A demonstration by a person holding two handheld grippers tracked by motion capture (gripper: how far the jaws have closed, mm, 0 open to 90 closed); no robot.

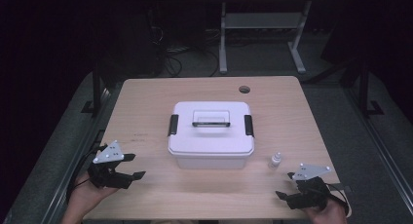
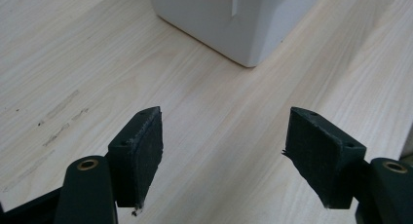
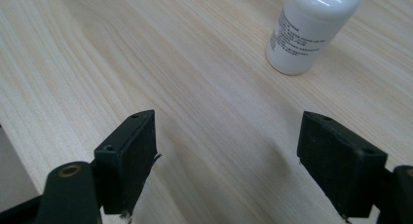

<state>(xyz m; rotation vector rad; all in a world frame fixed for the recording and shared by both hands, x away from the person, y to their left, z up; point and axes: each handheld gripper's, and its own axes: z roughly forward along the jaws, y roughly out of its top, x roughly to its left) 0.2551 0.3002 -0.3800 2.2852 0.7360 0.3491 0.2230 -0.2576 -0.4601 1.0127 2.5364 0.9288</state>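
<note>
A white lidded plastic box [image 1: 211, 135] with a top handle and black side latches stands in the middle of the wooden table [image 1: 146, 112]. Its lower corner [image 2: 243, 34] shows ahead of my left gripper. A small white bottle [image 1: 274, 159] stands upright just right of the box; the right gripper view shows that bottle [image 3: 311, 29] ahead and to the right. My left gripper [image 1: 136, 166] hovers open near the table's front left, with bare wood between its pads [image 2: 143, 151]. Held near the front right, my right gripper [image 1: 284, 186] is open and holds nothing.
A round cable hole [image 1: 244, 89] sits at the table's far right. Beyond the table stand grey desk legs [image 1: 223, 39] and cables on a dark floor. Bare wood lies in front of the box between the two grippers.
</note>
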